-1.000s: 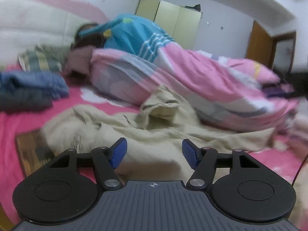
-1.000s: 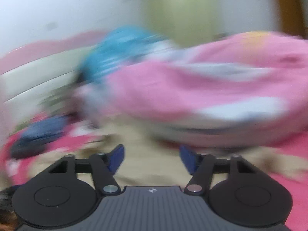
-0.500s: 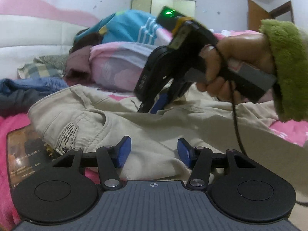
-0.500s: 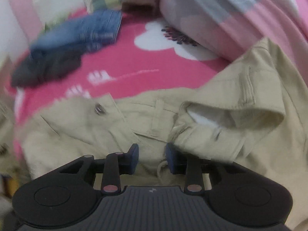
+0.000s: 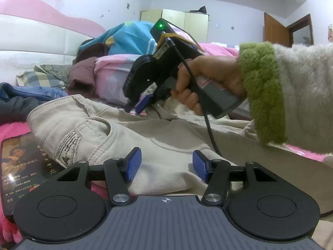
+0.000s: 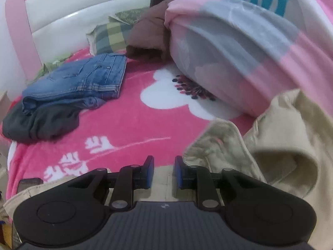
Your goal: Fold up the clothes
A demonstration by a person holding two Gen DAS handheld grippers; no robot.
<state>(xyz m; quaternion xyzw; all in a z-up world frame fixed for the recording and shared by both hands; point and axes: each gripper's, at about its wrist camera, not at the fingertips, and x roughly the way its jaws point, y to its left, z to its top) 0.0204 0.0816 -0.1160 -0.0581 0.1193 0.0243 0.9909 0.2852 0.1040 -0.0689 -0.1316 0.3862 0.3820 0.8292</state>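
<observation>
From the left wrist, the left hand-held gripper (image 5: 164,164) is hovering with jaws apart over the beige trousers (image 5: 158,139) spread on the bed (image 6: 116,125), while from the right wrist, the right hand-held gripper (image 6: 164,171) has just been closing, its narrow gap lying over the trousers' edge, grip unclear.

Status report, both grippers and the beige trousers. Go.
Left gripper open, low over beige trousers. Right gripper has just been closing on the trousers' waistband; grip not confirmed. Phone lies half under the trousers' edge. Folded jeans lie apart.
</observation>
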